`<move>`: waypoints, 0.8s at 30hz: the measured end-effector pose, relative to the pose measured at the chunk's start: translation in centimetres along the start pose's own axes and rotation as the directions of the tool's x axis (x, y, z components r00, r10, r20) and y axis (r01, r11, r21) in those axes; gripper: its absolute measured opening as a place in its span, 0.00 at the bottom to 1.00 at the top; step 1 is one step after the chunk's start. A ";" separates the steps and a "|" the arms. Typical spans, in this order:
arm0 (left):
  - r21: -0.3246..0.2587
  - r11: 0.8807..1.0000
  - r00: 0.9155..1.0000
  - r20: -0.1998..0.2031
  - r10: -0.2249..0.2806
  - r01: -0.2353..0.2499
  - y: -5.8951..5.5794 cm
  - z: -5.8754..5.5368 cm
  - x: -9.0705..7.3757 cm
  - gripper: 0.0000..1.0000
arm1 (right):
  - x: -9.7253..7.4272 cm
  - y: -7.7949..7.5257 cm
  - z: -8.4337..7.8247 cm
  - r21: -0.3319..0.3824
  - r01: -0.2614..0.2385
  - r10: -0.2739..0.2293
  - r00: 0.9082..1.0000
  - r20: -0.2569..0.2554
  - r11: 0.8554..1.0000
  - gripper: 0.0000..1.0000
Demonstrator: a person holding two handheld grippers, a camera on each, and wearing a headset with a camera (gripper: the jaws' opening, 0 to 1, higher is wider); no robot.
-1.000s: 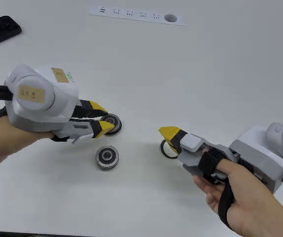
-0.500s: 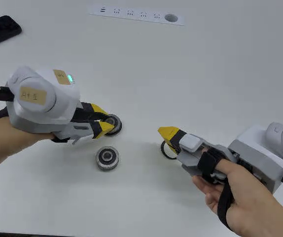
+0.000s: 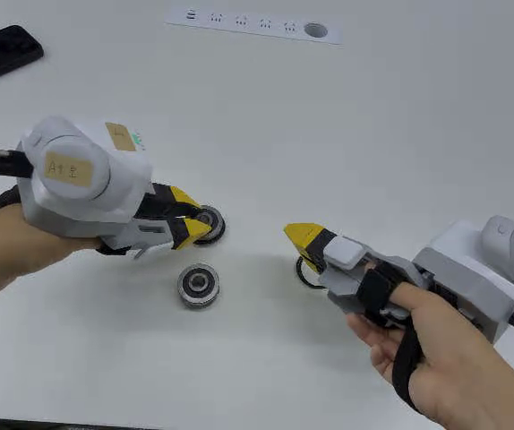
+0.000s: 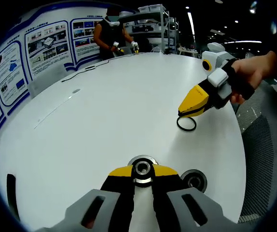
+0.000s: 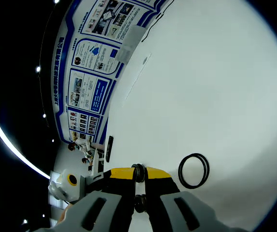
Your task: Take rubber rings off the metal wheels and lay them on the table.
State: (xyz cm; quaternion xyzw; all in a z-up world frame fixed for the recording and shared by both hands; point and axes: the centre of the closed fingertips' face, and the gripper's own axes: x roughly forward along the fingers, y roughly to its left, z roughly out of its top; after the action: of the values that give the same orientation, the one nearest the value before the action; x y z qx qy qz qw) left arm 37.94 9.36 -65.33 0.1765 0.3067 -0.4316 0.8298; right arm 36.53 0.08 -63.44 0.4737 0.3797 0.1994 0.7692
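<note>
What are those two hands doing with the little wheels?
A person at a white table holds a gripper in each hand. The left gripper is clamped on one metal wheel. A second wheel lies on the table nearby. The right gripper, jaws together, hovers beside a black rubber ring that lies flat on the table, apart from both wheels.

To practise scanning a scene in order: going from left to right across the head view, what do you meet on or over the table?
black device → left gripper → loose wheel → right gripper
</note>
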 end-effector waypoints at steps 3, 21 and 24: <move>0.008 1.000 1.000 -0.012 -0.004 0.004 0.0 -0.1 0.0 0.13 | 0.2 0.1 0.1 0.001 -0.003 0.003 1.000 0.001 1.000 0.08; 0.029 0.999 0.999 -0.033 -0.019 0.020 -0.1 -0.1 0.1 0.12 | 4.7 2.6 -3.5 -0.256 -0.119 0.072 0.980 -0.187 0.959 0.29; 0.025 0.999 0.999 -0.026 -0.027 0.027 -0.1 -0.1 0.0 0.12 | 5.3 2.5 -4.1 -0.263 -0.115 0.064 0.978 -0.198 0.958 0.32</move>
State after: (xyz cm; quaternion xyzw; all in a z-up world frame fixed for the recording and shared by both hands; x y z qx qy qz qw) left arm 37.80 9.34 -65.45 0.1885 0.3140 -0.4444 0.8175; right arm 36.81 7.13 -64.43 0.3589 0.3972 0.3283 0.7782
